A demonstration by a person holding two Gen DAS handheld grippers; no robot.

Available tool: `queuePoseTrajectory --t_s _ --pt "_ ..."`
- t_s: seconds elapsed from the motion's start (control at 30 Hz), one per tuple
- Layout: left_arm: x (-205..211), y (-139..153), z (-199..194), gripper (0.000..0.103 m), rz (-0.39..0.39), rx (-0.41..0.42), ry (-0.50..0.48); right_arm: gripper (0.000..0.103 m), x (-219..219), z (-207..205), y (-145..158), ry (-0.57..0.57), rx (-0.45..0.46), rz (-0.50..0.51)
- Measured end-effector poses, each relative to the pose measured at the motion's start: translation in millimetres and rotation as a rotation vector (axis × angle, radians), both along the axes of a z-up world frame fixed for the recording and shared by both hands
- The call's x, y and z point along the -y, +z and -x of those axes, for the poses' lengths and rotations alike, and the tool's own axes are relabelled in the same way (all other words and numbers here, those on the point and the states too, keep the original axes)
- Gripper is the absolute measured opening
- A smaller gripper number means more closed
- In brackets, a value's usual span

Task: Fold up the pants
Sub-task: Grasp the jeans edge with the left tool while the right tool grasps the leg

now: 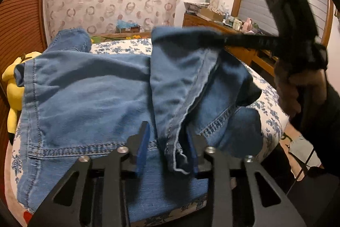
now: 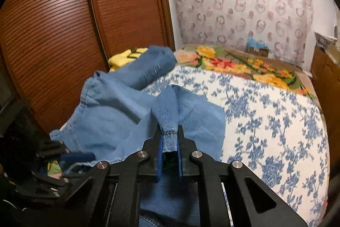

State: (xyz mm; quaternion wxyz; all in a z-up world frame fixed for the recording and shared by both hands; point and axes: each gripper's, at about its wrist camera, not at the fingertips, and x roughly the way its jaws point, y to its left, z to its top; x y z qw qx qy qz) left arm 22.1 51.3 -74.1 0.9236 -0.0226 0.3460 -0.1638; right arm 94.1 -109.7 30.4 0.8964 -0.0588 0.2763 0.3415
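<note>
One pair of blue jeans (image 1: 85, 86) lies on the floral bedspread (image 2: 265, 116), two grippers on it: the left gripper (image 1: 167, 142) pinches a bunched hem, the right gripper (image 2: 170, 139) clamps a folded denim edge. One yellow plush toy (image 1: 12, 86) sits beside the jeans.

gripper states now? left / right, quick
Left hand-held gripper: jaws partly apart, bunched jeans hem between them; firm pinch cannot be told.
Right hand-held gripper: shut on a jeans fold.
</note>
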Motion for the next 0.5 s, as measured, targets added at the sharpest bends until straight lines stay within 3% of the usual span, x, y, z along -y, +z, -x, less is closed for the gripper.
queuePoseTrajectory --t_s 0.1,0.4,0.5 --pt "-1.0 2.4 2.8 0.011 0.011 0.012 -0.001 0.010 -0.3 4.2 5.5 -0.002 0.017 0.001" --pt "-1.8 28.5 12.0 0.009 0.019 0.078 -0.008 0.010 -1.8 -4.4 -6.8 -0.011 -0.035 0.069" --pt "-1.6 32.1 13.7 0.009 0.019 0.084 -0.011 0.021 -1.5 -3.2 -7.5 -0.025 -0.036 0.080"
